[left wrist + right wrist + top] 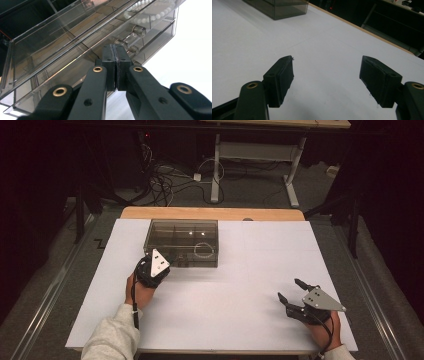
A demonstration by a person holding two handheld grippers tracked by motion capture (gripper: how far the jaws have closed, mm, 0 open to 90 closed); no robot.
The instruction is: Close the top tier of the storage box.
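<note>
Left gripper (115, 53) closed, tips at smoky clear box (181, 242) front; right gripper (327, 80) wide, empty.

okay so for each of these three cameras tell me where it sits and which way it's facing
High view: above the person's side, looking forward and down on the table; both forearms and hands show.
Left gripper view: rides the left gripper, shut jaws against the smoky clear drawer box holding a bead bracelet.
Right gripper view: rides the right gripper, open jaws over bare table.
Shared: all three show the drawer box.
</note>
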